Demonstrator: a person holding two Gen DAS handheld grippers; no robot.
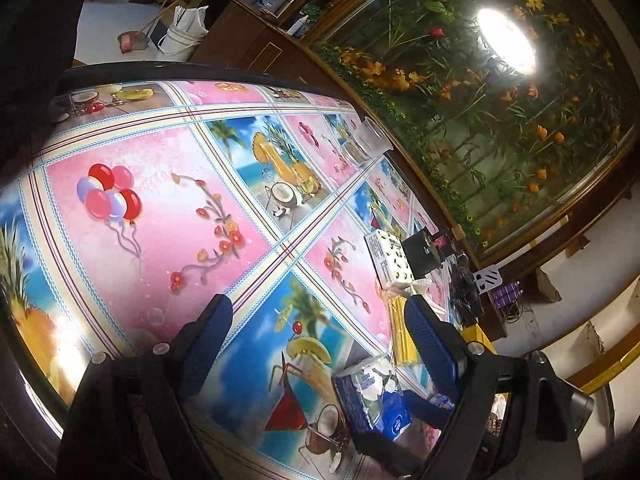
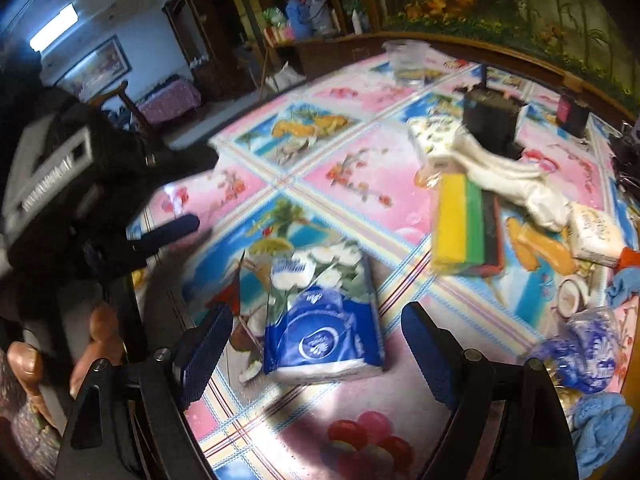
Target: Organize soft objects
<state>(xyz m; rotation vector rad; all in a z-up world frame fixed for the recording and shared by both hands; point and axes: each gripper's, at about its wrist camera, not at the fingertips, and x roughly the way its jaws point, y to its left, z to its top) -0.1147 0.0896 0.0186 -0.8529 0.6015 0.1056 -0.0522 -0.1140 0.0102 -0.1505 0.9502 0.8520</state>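
Counter [image 2: 352, 184]: covered with a glossy cloth printed in pink floral and blue tropical-drink squares.

Blue tissue pack [image 2: 322, 316]: soft pack, blue and white with a flower print, lying flat on the cloth. In the right wrist view it sits between and just ahead of the right hand-held gripper [image 2: 316, 344]; the blue pads stand wide on either side and do not touch it. Jaws released, nothing grasped.

Left hand-held gripper [image 1: 320, 344]: jaws likewise spread wide over the cloth, nothing between the pads. The same blue tissue pack [image 1: 372, 396] lies low and to the right of it, near the right-hand finger but not grasped. In the right wrist view this tool appears at the left edge, with the person's fingers [image 2: 100, 332] around its handle.

Sponge stack [image 2: 466, 222]: yellow, green and dark layers, wrapped, beyond the blue pack and well apart from it.

White cloth [image 2: 512, 176]: crumpled, draped partly over the sponge stack's far end.

Patterned tissue pack [image 1: 390, 256]: white with small dark and yellow motifs, next to a black box [image 2: 490, 120].

Clear plastic cup [image 2: 408, 60]: upright near the counter's far edge.

Blue fabric [image 2: 600, 432]: bunched at the right edge; possibly a towel, the blur leaves it unclear.
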